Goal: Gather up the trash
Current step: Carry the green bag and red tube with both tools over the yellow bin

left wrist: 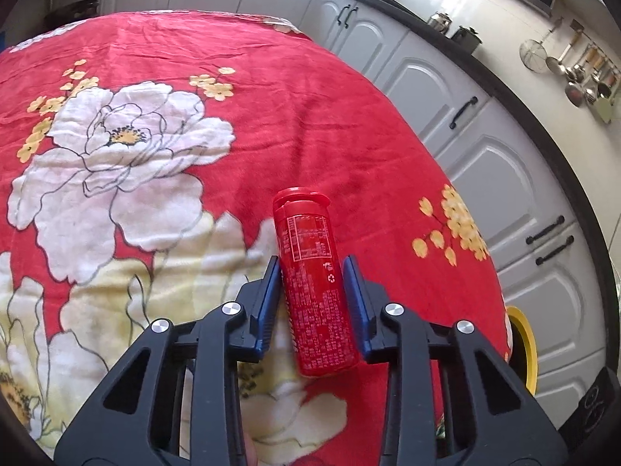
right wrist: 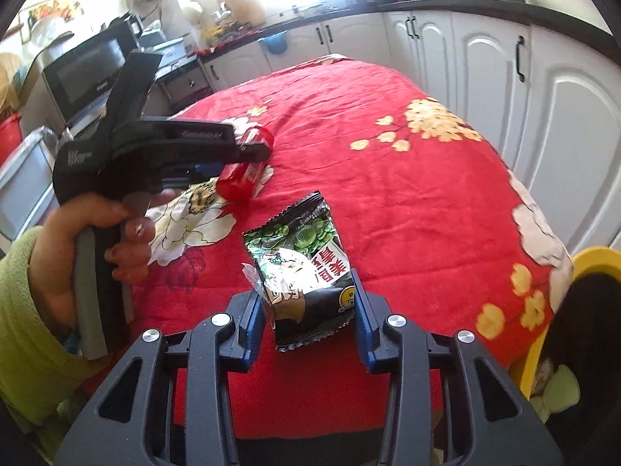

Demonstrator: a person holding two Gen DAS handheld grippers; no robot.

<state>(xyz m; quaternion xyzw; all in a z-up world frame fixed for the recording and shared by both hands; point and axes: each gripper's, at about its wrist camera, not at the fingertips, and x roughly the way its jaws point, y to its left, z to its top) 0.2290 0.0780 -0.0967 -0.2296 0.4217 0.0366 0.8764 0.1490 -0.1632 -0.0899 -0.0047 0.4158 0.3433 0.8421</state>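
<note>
Nearest in the right wrist view, the right gripper [right wrist: 308, 303] has its 2 blue pads on either side of a green and black snack packet [right wrist: 300, 268]; the right pad touches the packet's edge and the left pad sits against its crinkled clear flap, so the fingers look to be grasping the packet, which stands tilted just above the red floral cloth [right wrist: 388, 194]. At the right edge, just beside the table, a yellow bin [right wrist: 590, 260] with a dark liner shows its rim. In the left wrist view, the left gripper [left wrist: 312, 272] is clenched around a red bottle [left wrist: 314, 283], its pads [left wrist: 271, 295] pressed on the lower body while the capped end points away over the cloth. A little farther and to the left in the right wrist view, the same gripper appears side-on, held by a hand [right wrist: 97, 240] in a green sleeve [right wrist: 27, 330], with the bottle's base sticking out below the fingers and clear of the cloth. Beyond the table run white cabinets [right wrist: 485, 62] under a dark counter, with a black microwave [right wrist: 85, 66] at the far left. In the left wrist view, metal utensils [left wrist: 582, 73] hang on the wall at the far right.
</note>
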